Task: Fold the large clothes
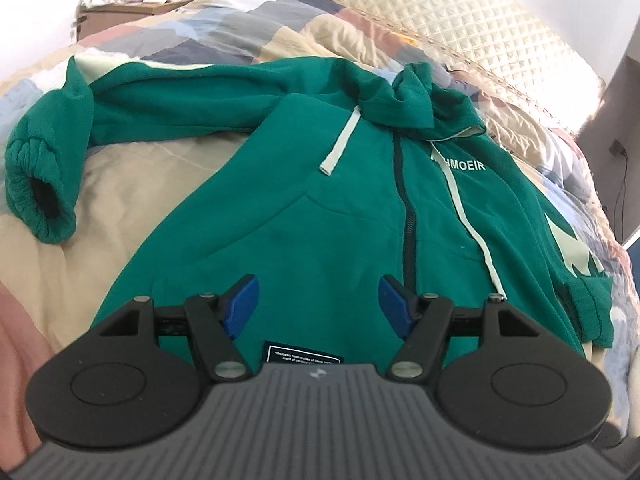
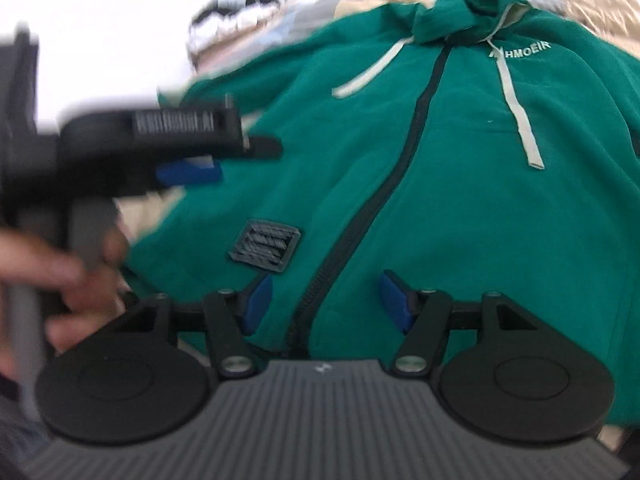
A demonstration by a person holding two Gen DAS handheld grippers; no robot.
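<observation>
Blue-padded jaws of the left gripper [image 1: 318, 304] stand apart with nothing between them, hovering just over the hem of the green hoodie [image 1: 332, 216], near its dark label patch [image 1: 304, 354]. That hoodie lies face up and zipped on the patchwork bed cover [image 1: 120, 184], one sleeve [image 1: 60, 152] flung out to the side and the hood [image 1: 416, 100] bunched at the top, so I judge no fold is made yet; sleeves, sides and body all remain. Both grippers tilt downward toward the lower edge. From the right wrist view, the right gripper [image 2: 324, 304] has its jaws released too, astride the zipper [image 2: 400, 176] without pinching it, while a person's hand [image 2: 60, 280] grips the left tool's handle at the blurred edge
</observation>
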